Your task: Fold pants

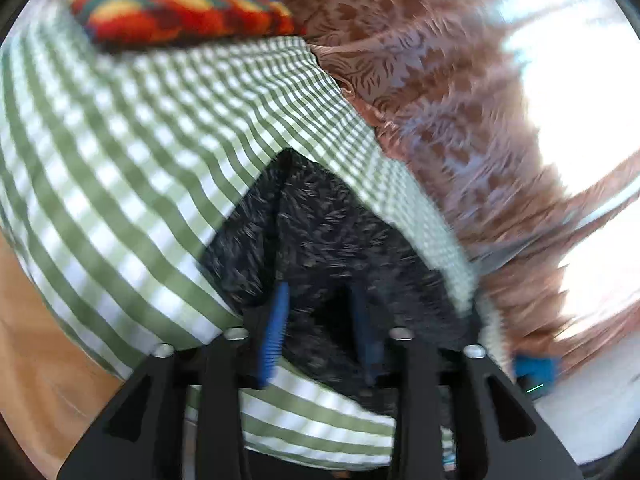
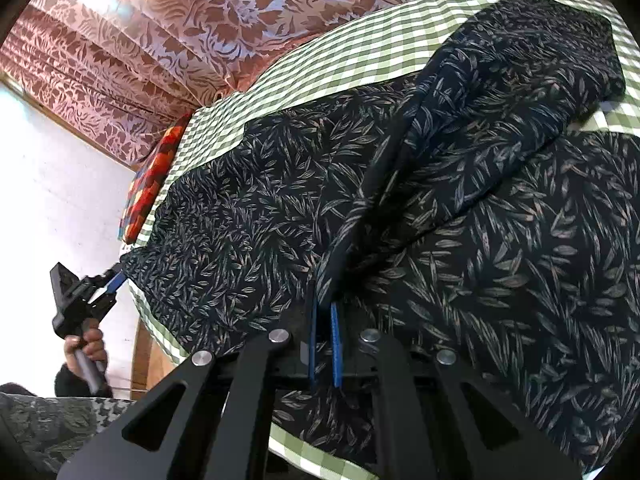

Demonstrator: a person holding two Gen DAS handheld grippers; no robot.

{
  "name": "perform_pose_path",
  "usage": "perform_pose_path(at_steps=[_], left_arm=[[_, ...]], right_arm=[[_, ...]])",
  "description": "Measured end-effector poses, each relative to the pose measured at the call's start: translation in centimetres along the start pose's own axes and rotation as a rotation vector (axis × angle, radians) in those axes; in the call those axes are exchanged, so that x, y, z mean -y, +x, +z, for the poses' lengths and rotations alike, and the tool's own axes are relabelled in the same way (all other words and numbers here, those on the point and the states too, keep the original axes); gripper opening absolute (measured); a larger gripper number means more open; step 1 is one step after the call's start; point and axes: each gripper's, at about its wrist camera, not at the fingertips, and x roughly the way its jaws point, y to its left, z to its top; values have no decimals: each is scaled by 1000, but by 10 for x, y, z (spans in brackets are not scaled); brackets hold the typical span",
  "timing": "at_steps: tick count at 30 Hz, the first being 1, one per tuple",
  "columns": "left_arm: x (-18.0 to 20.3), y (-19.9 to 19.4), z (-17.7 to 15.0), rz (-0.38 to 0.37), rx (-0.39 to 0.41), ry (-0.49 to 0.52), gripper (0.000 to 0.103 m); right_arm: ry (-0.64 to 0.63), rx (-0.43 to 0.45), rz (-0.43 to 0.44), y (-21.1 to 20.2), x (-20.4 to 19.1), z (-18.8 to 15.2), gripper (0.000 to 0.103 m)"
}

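The left wrist view is smeared by motion: the pants (image 1: pixel 320 232) print and curtain (image 1: pixel 460 120) pattern blur. Dark cloth hides the left claw (image 1: pixel 320 300) fingertips. The pants run past the right wrist view's right edge.

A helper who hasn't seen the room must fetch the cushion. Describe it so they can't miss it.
Start at the bed covered in the green-and-white checked sheet, where the dark leaf-print pants lie. Follow the sheet to its edge by the brown floral curtain. The cushion sits there, the only thing patterned in bright red, orange, yellow and blue.
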Motion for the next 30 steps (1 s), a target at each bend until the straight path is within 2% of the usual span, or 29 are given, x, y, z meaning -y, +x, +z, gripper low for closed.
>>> perform_pose_path(at_steps=[2, 7, 10, 12, 13, 19, 22, 24, 25, 26, 28, 30], left_arm=[[-4, 1, -4, -77, -15, -81, 44], [-1, 5, -8, -111, -34, -153, 44], [-2, -3, -9, -117, -2, -206, 44], [-4, -11, -12, -136, 15, -233, 51], [-5, -13, -15, -136, 16, -245, 59], [3, -7, -24, -125, -19, -248, 62], [10, 5, -13, -82, 10, -236, 62], [12, 12, -6, -42, 20, -224, 46], [15, 16, -2, -21, 20, -210, 28], [20, 22, 6, 41, 31, -168, 12], [27, 28, 16, 81, 51, -124, 0], [43, 31, 34, 77, 100, -62, 0]], right_arm=[[-1, 2, -2, -1, -1, 5, 5], [2, 5, 3, -2, 4, 4, 5], [-2, 6, 4, -1, 5, 5, 5], [-4, 7, 6, -1, 5, 5, 5], [-5, 8, 7, -1, 6, 5, 5], [-3, 11, 15, 1, 7, 8, 5], [1, 12, 21, 1, 9, 9, 5], [2, 13, 21, 0, 8, 9, 5], [3, 13, 20, 0, 8, 9, 5], [3, 14, 19, -1, 7, 9, 5], [3, 16, 15, -1, 6, 10, 5], [2, 22, 7, -3, 4, 13, 5]])
